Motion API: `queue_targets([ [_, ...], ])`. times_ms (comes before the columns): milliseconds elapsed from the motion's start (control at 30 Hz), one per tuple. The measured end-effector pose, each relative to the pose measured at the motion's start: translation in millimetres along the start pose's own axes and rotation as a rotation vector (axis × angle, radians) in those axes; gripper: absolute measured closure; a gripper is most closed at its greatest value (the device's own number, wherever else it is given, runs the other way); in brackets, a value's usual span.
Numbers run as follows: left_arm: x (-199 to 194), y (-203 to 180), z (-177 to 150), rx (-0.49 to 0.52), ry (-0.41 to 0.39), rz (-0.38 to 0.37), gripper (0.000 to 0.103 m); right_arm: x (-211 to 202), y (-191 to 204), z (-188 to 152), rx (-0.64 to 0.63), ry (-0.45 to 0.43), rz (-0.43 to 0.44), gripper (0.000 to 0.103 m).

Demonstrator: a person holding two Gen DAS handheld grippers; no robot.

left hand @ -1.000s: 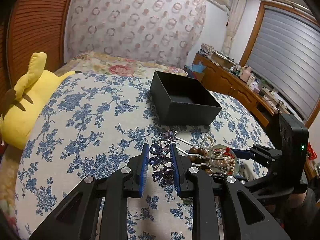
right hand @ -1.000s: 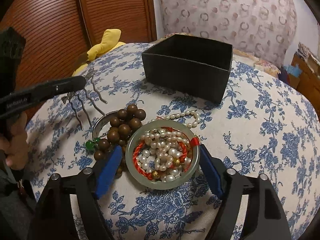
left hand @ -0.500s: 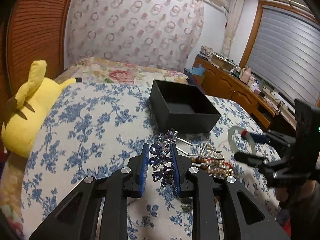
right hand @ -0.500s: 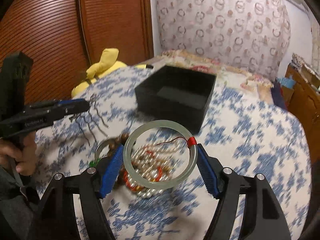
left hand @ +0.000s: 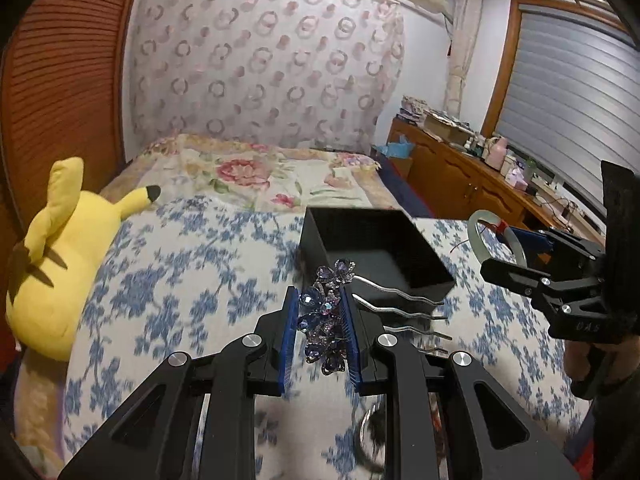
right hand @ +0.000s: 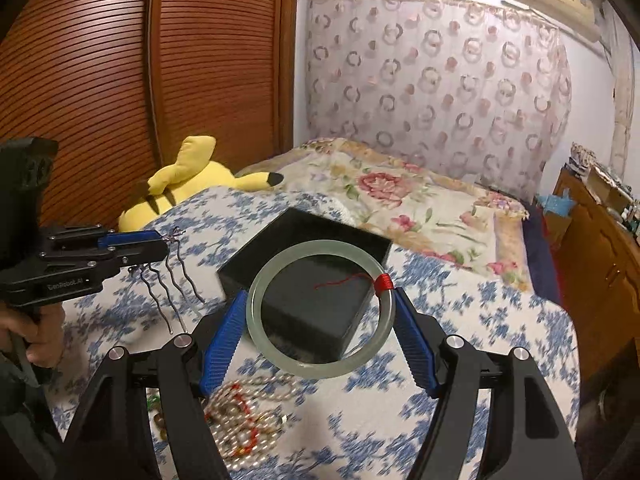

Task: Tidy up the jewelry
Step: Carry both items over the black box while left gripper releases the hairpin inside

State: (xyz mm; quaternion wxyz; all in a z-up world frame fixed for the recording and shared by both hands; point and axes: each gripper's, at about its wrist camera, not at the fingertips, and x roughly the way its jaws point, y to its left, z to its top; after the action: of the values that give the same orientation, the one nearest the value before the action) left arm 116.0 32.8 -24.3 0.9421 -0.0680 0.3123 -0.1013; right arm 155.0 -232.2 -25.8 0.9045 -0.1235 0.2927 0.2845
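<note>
My left gripper is shut on a purple jewelled hair comb with silver wavy prongs pointing right, held above the bed. My right gripper is shut on a pale green jade bangle with a red thread wrap, held in the air in front of the open black box. The box sits on the blue floral bedspread, just beyond both grippers. In the left wrist view the right gripper and the bangle show at the right. A pile of pearl and red bead strands lies below the right gripper.
A yellow plush toy lies at the bed's left edge by the wooden sliding doors. A wooden dresser with clutter runs along the right. A floral quilt covers the far end of the bed.
Both grippers have risen from the bedspread with their pieces. The right gripper lifted the jade bangle off the pearl pile and moved it toward the black box.
</note>
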Motion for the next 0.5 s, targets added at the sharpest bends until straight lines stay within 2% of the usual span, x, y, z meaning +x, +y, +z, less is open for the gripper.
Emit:
queue_targets([
  [267,37.7,-13.7,32.7,0.015,0.015,-0.002,0.083,10.8,-21.6,17.2,0.034,-0.018,-0.037,0.029],
  [500,75.0,-22.6,38.1,0.033,0.075,0.018,0.083,30.4,-31.7,22.3,0.062,-0.002,-0.023,0.029],
])
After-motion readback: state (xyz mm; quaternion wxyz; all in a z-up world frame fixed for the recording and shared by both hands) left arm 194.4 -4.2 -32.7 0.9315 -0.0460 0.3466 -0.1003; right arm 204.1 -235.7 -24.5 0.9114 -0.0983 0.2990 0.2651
